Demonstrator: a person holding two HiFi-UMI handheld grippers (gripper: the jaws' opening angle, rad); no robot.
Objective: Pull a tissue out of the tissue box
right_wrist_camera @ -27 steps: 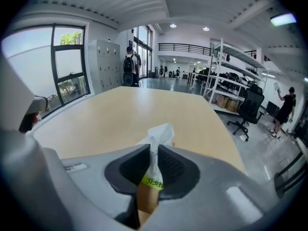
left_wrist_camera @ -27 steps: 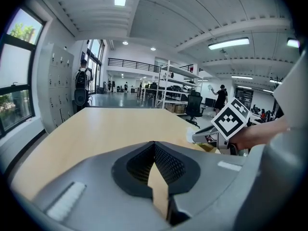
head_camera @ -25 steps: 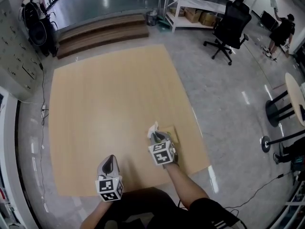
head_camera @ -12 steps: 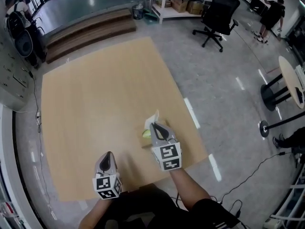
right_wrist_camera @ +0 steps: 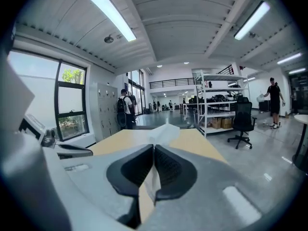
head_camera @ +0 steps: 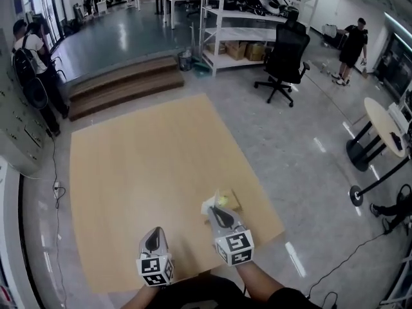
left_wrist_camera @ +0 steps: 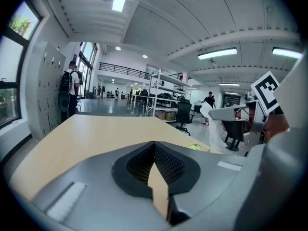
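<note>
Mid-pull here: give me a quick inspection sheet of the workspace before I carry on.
Surface: light wooden tabletop, holding only the job's things.
Job's things: tissue box near the tabletop's right front edge; white tissue lifted above it.
Clutter: nothing seen.
Grippers: right tool shut on the tissue, its jaws have just been closing; left tool shut, empty, apart from the box.
Cables: one floor cable left of the table, another at the right front.
Surroundings: office chair, shelving, steps, round table, people standing far off.
</note>
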